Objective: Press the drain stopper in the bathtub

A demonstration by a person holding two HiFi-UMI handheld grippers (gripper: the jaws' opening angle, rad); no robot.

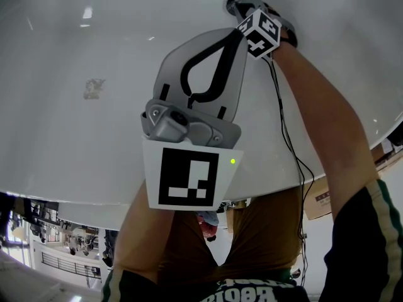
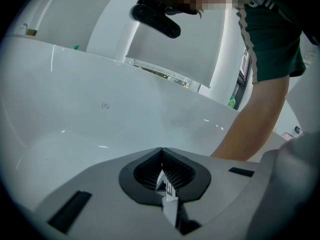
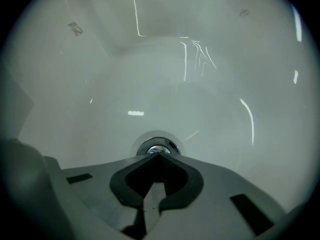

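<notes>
From the head view I look steeply down into the white bathtub. My left hand-held gripper fills the middle of the picture with its jaws drawn together, and it is idle. My right arm reaches past it to the far end of the tub floor. There the marker cube hides most of my right hand-held gripper, whose tip sits at a dark spot that I take for the drain.

In the left gripper view the jaws are closed on nothing. They point at the bare tub wall, with my right arm passing on the right.

In the right gripper view the jaws also meet at a point, with nothing between them. The chrome drain stopper lies in the tub floor right at that point, half covered by it. I cannot tell whether the tip already touches the metal.

I judge this as the pressing step, with the tip lined up over the stopper. The next move calls for a straight push down on the stopper's centre, with the tip kept from sliding off the smooth chrome.
</notes>
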